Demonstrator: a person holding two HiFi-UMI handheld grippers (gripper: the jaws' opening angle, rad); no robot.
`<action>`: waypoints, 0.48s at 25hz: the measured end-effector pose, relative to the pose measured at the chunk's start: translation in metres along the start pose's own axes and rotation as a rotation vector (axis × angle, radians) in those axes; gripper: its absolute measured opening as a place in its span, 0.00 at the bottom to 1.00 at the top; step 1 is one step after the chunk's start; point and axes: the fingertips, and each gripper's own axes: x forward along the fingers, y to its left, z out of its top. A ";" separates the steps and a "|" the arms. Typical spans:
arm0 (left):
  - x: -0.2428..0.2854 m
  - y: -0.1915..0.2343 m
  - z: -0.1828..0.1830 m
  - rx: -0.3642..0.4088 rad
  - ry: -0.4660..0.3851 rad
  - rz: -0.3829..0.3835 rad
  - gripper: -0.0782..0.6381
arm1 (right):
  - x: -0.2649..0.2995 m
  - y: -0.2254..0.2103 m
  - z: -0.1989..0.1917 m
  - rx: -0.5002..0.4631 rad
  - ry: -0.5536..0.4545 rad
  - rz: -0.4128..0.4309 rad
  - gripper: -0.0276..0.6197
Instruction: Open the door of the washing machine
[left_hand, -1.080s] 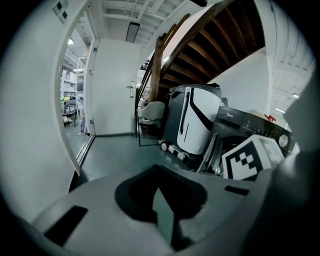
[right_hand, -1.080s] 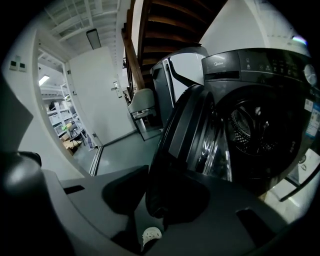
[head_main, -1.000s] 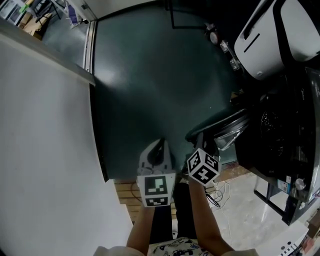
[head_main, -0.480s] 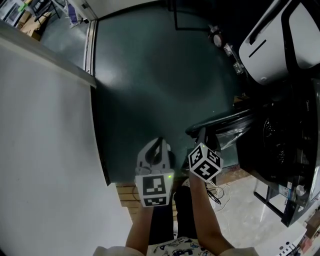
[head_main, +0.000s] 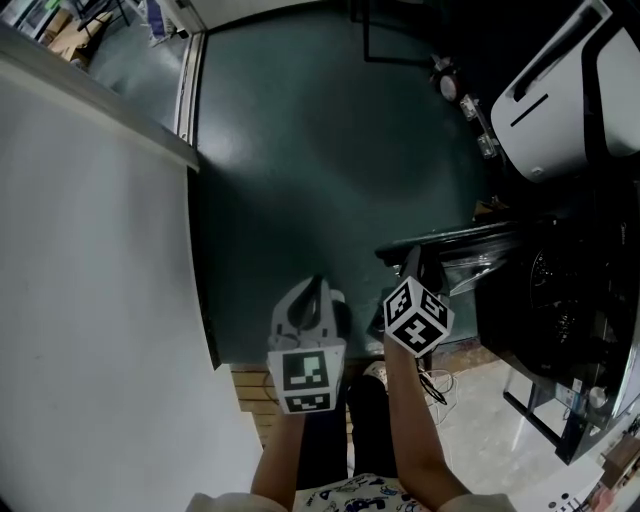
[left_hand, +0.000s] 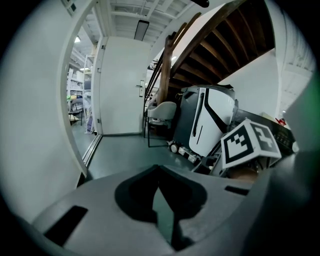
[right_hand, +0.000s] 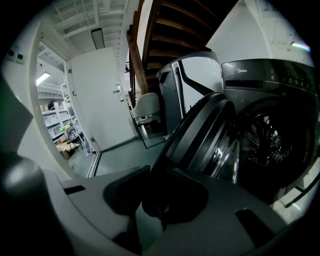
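Note:
The dark washing machine (head_main: 565, 320) stands at the right, and its round door (head_main: 455, 248) is swung out over the green floor. My right gripper (head_main: 413, 265) is shut on the door's outer rim. In the right gripper view the door's rim (right_hand: 197, 135) runs down between the jaws of the right gripper (right_hand: 152, 200), which have just been closing on it. The open drum (right_hand: 272, 145) shows behind. My left gripper (head_main: 318, 288) hangs free beside the right one. The left gripper (left_hand: 159, 172) has its tips together and holds nothing.
A white and black appliance (head_main: 570, 90) leans beyond the machine. A white wall panel (head_main: 90, 300) fills the left. A wooden pallet (head_main: 250, 392) and loose cables (head_main: 437, 385) lie near the person's feet. A chair (left_hand: 162, 111) stands under the stairs.
My right gripper has drawn the door's rim a little further out from the machine. The left gripper has moved along beside it.

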 end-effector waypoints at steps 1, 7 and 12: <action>0.000 0.001 0.000 -0.002 0.001 0.002 0.11 | 0.001 0.001 0.002 -0.007 -0.007 -0.001 0.20; 0.000 0.008 -0.001 -0.007 0.002 0.012 0.11 | 0.008 0.009 0.015 -0.049 -0.040 0.008 0.18; -0.001 0.013 -0.004 -0.015 0.005 0.019 0.11 | 0.013 0.006 0.020 -0.043 -0.050 -0.015 0.15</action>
